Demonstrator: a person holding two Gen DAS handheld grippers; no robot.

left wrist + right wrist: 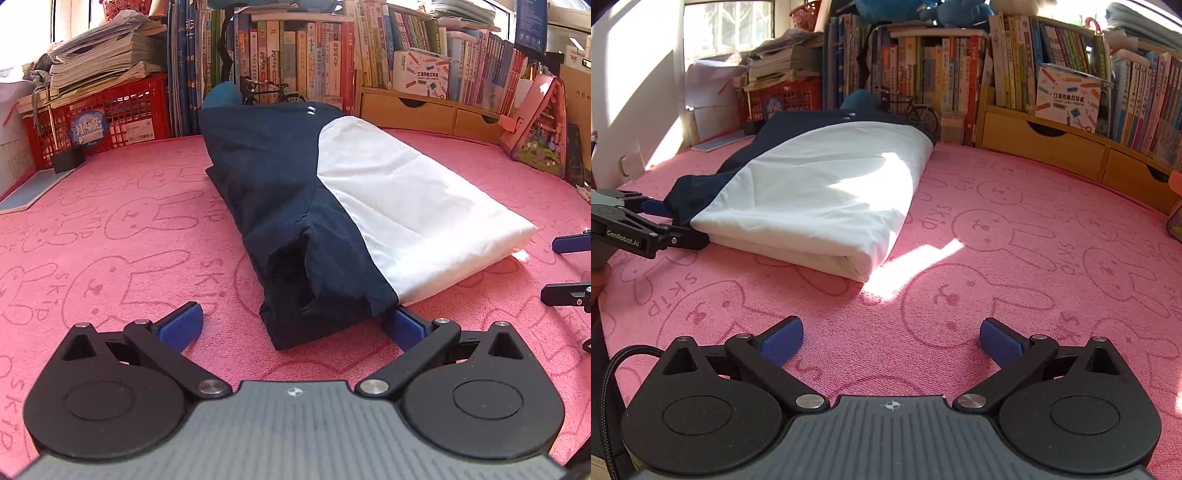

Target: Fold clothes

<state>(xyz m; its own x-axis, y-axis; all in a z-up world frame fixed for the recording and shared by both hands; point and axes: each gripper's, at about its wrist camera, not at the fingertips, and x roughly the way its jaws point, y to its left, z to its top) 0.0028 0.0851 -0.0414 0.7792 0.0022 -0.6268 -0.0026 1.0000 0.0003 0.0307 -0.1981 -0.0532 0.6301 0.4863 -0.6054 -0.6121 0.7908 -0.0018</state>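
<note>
A navy and white garment (332,206) lies folded into a long strip on the pink rabbit-print cloth (110,229). Its navy sleeve end points at my left gripper (295,326), which is open with its fingers either side of that near end. The right finger's pad (404,328) is partly under the hem. In the right wrist view the garment (820,199) lies ahead to the left. My right gripper (891,338) is open and empty over bare cloth, apart from the garment. The left gripper (646,221) shows at the garment's left corner.
A red crate (103,114) with stacked papers stands at the back left. A row of books (295,55) and wooden drawers (424,110) line the back. A small model bicycle (916,110) stands behind the garment. A pink box (539,125) leans at the right.
</note>
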